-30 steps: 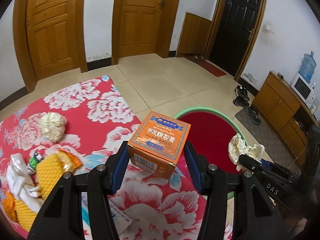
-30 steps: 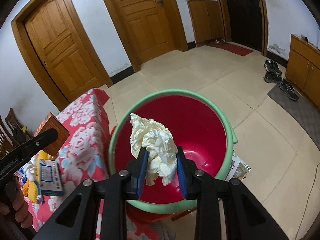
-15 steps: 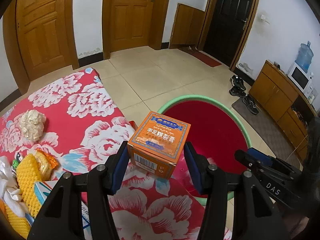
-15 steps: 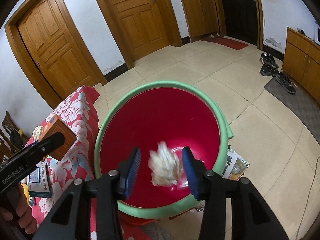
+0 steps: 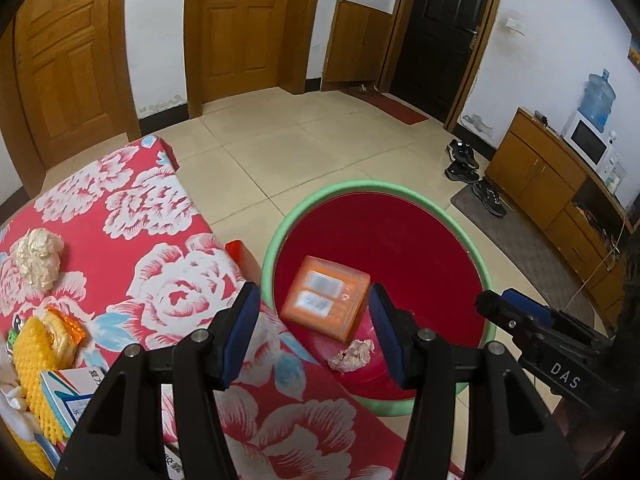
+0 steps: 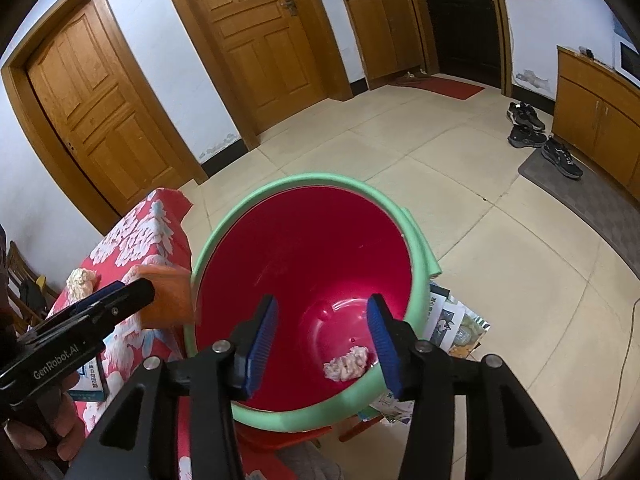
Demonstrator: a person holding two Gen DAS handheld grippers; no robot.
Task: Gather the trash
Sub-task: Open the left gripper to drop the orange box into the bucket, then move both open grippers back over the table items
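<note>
A red bin with a green rim [image 5: 276,236] stands on the floor beside the table. My left gripper [image 5: 314,296] hangs over its near edge with its jaws opening. The orange box [image 5: 325,303] is loose between them, clear of both pads and tumbling into the bin. In the right wrist view the box is an orange blur [image 6: 168,296] at the bin's rim [image 6: 304,184], behind the left gripper [image 6: 120,296]. My right gripper [image 6: 323,306] is over the bin, its jaws opening and empty. A crumpled tissue wad [image 6: 347,363] lies on the bin's bottom.
The table's red floral cloth [image 5: 120,208] carries another tissue ball [image 5: 39,256], yellow foam netting [image 5: 34,356] and a blue-and-white box [image 5: 68,400]. Papers [image 6: 452,324] lie on the floor by the bin. Shoes [image 5: 464,160] and a wooden cabinet [image 5: 552,184] stand at the right.
The right gripper let go of the tissue wad, which fell to the bin's bottom. The left gripper carried the orange box over the bin and released it; it now drops.
</note>
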